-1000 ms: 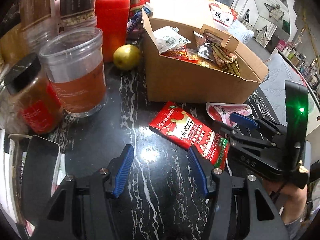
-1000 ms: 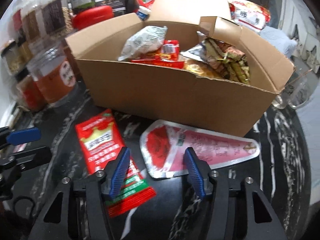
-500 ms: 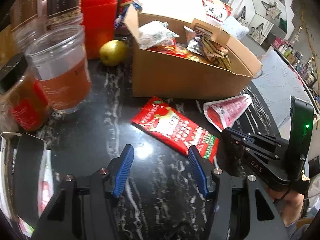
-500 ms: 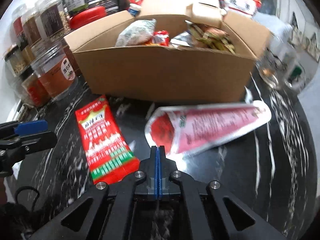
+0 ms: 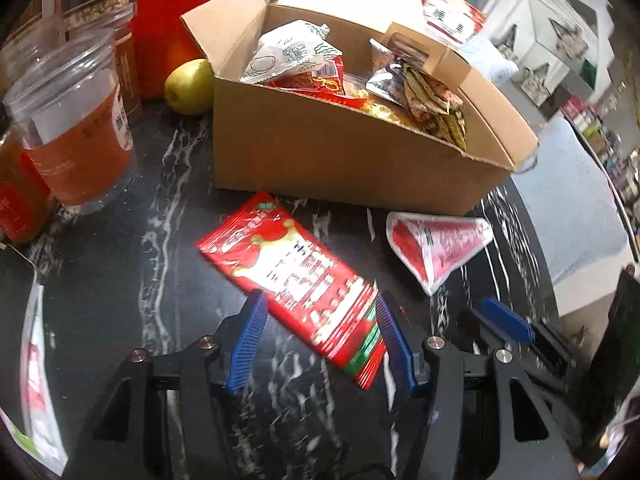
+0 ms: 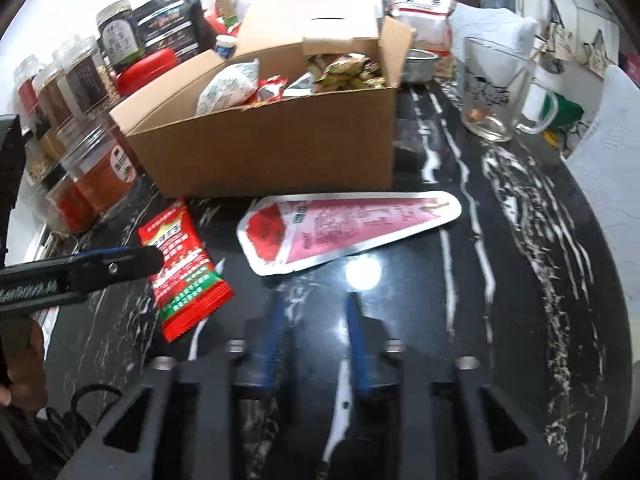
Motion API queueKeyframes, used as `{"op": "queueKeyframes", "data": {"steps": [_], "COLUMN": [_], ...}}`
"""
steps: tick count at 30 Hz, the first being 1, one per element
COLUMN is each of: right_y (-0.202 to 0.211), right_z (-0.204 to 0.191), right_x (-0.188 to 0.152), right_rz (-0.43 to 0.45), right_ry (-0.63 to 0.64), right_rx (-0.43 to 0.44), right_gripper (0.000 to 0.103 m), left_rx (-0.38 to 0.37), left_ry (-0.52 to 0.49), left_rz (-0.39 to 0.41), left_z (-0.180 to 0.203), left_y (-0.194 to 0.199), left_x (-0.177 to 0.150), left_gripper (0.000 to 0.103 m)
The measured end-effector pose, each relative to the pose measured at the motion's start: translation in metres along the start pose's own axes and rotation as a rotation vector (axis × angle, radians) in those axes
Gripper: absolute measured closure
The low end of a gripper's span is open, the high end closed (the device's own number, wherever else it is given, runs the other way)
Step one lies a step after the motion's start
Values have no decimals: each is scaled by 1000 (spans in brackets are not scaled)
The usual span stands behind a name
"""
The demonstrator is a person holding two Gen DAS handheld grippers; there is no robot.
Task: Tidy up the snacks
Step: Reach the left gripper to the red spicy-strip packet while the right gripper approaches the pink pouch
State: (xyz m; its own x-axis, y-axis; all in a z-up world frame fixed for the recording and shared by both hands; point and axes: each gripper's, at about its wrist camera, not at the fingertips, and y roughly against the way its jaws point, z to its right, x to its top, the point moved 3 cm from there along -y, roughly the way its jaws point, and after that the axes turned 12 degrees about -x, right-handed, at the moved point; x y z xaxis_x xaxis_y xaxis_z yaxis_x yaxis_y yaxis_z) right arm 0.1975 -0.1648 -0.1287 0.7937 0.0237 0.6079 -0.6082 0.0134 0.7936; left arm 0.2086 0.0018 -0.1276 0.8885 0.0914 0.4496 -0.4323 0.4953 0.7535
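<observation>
Left gripper [image 5: 318, 334] fingers apart, straddling the red snack packet's [image 5: 296, 284] near end without pressing. Right gripper [image 6: 316, 320] fingers just reopened, holding nothing, cone-shaped pink packet [image 6: 344, 228] at 12 o'clock. Both packets flat on the black marble bench [image 6: 500, 280], cardboard box [image 5: 340, 160] of snacks beyond.

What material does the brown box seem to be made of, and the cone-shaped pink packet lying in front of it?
The box looks like plain brown corrugated cardboard, matte: folded flaps and a raw torn edge show. The cone-shaped pink packet looks like glossy printed plastic or foil film: a silvery sealed border runs around it. Which of the two, the look leaves open.
</observation>
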Motion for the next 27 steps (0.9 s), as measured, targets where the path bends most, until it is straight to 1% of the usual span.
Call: {"op": "queueKeyframes", "data": {"steps": [2,4,6,7,8,9,10,12,14,16,17,18,19,20,21,22,23,24,27], "right_y": [1,1,0,0,0,-1,-1,-2,-3,-4,-4,-3,-3,-3,-2,-1,0,0,-1], "right_z": [4,7,9,10,10,10,11,11,11,13,14,16,17,18,19,20,21,22,25], "right_x": [0,2,3,4,4,5,5,6,7,8,9,10,11,12,12,13,13,14,16], "right_rz": [3,8,15,18,19,21,21,20,23,24,25,29,33,36,38,41,43,45,48], "right_ry": [-9,-16,-17,-16,-16,-16,-18,-21,-24,-35,-39,-43,-46,-49,-52,-55,-54,-52,-51], "right_rx": [10,13,12,11,12,18,25,40,47,51,51,49,46,45,47,52,53,51,52], "right_gripper": [65,61,60,60,60,60,60,60,60,60,60,60,59,58,55,54,54,53,44], "left_rx": [13,48,81,107,132,149,158,175,203,222,233,251,261,257,251,267,271,261,246], "left_ry": [30,64,82,86,85,84,73,68,67,42,26,8,-15,-28,-44,-76,-88,-89,-149], "left_rz": [-6,-10,-8,-15,-24,-34,-43,-50,-48,-55,-60,-56,-36,-16,7,29,48,68,69], "left_z": [0,-2,-2,-2,-3,-3,-2,0,4,11,14,16,19,20,21,22,22,21,22], "left_y": [-7,-13,-15,-18,-21,-23,-27,-31,-35,-45,-50,-53,-55,-55,-54,-53,-50,-47,-43], "left_x": [2,5,7,8,8,9,10,11,11,11,11,10,9,7,6,3,1,-1,-7], "left_gripper": [47,47,47,44,39,28,21,20,16,3,2,2,2,2,7,16,20,26,35]}}
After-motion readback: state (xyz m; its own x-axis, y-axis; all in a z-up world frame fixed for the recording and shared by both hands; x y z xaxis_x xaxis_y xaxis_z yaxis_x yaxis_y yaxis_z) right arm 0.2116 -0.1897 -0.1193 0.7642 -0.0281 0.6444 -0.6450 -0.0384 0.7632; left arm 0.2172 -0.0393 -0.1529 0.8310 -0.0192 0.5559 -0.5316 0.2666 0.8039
